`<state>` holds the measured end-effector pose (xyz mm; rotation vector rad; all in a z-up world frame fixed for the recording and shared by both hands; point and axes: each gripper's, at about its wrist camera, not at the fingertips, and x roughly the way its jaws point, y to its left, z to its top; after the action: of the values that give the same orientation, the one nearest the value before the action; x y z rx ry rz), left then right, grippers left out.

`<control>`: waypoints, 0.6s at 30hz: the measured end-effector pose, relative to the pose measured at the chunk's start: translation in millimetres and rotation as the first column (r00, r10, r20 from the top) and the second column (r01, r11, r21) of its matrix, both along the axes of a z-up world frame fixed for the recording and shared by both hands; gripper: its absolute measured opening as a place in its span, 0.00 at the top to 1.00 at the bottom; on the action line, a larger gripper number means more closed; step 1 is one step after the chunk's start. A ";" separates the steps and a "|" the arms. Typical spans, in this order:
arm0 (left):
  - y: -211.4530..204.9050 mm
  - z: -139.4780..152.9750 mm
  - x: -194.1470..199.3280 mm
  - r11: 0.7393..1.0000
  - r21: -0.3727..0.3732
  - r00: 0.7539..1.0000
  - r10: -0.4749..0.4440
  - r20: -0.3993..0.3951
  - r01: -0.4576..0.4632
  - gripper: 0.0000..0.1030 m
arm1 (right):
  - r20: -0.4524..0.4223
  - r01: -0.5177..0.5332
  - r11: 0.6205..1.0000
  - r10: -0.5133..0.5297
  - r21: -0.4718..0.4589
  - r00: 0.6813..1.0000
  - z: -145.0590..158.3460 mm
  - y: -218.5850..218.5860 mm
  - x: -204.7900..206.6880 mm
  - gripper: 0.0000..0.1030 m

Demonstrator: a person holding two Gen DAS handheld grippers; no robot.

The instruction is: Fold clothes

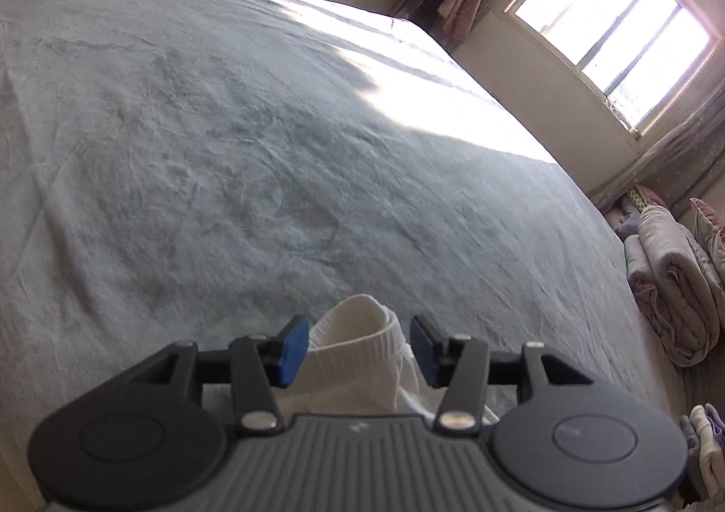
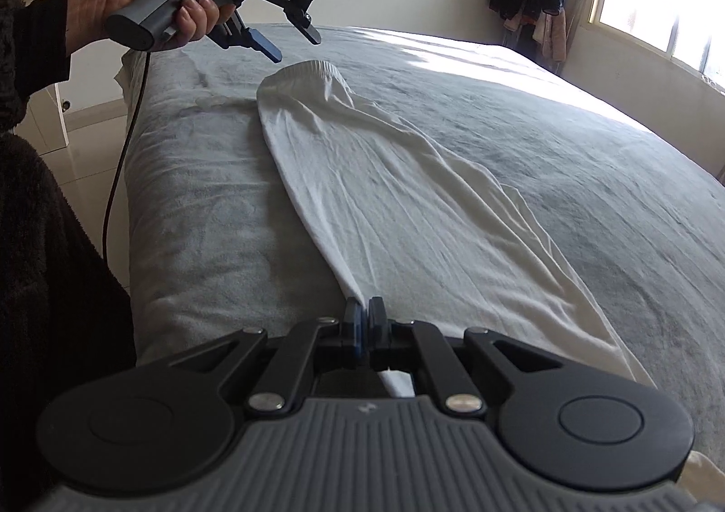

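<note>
1. On the grey bed cover [image 2: 521,140], the white garment [image 2: 408,204] lies stretched, ready for folding.
2. Right gripper [image 2: 364,321] pinches its near end, keeping it taut.
3. Left gripper [image 2: 297,43] hangs open above the ribbed far end, holding nothing.

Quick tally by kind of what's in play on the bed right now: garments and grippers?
White garments: 1
Grippers: 2, the left gripper open above the ribbed end, the right gripper shut on the near end
Total: 3
</note>
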<state>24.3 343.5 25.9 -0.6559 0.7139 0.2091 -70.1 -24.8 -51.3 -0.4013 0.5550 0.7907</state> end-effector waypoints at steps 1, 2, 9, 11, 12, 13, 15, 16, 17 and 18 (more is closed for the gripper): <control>-1.1 -1.6 8.1 1.000 0.007 1.000 -0.025 -0.016 0.025 0.49 | -0.001 0.000 1.000 0.000 0.000 1.000 0.0 0.0 0.7 0.97; -2.1 -3.1 16.2 0.999 0.014 0.998 -0.051 -0.032 0.051 0.48 | -0.002 0.000 1.000 0.000 0.001 1.000 -0.3 0.1 1.5 0.97; -9.3 -12.8 54.0 0.987 0.022 0.982 -0.155 -0.105 0.158 0.49 | -0.005 -0.005 1.000 0.005 0.005 1.000 -1.2 0.9 4.1 0.97; -7.1 -17.9 62.7 0.987 0.019 0.979 -0.153 -0.132 0.157 0.55 | -0.005 -0.007 1.000 0.007 0.006 1.000 -1.2 0.5 4.2 0.97; -4.0 -21.3 64.8 0.989 0.010 0.981 -0.142 -0.129 0.144 0.63 | -0.005 -0.009 1.000 0.009 0.006 1.000 -1.2 0.2 4.1 0.97; -1.0 -24.6 66.8 0.991 0.001 0.983 -0.131 -0.126 0.132 0.85 | -0.005 -0.009 1.000 0.009 0.006 1.000 -1.2 0.4 4.0 0.97; 7.0 -32.5 65.2 0.994 -0.035 0.992 -0.103 -0.072 0.101 0.94 | -0.004 -0.009 1.000 0.009 0.007 1.000 -1.0 0.7 3.6 0.97; 10.2 -37.1 63.3 0.995 -0.047 0.995 -0.087 -0.044 0.085 0.94 | -0.003 -0.010 1.000 0.010 0.008 1.000 -0.7 0.8 3.1 0.96; 11.5 -42.1 61.5 0.997 -0.044 0.997 -0.072 -0.028 0.070 0.95 | 0.001 -0.017 1.000 0.017 0.009 1.000 -0.3 1.1 2.1 0.96; 10.9 -47.5 60.0 0.998 -0.025 0.998 -0.059 -0.019 0.058 0.95 | 0.004 -0.024 1.000 0.024 0.009 1.000 0.1 1.5 1.1 0.96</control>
<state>84.3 354.4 -21.6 -0.6562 0.7548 0.1534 -69.0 -23.3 -51.3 -0.4019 0.5433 0.8147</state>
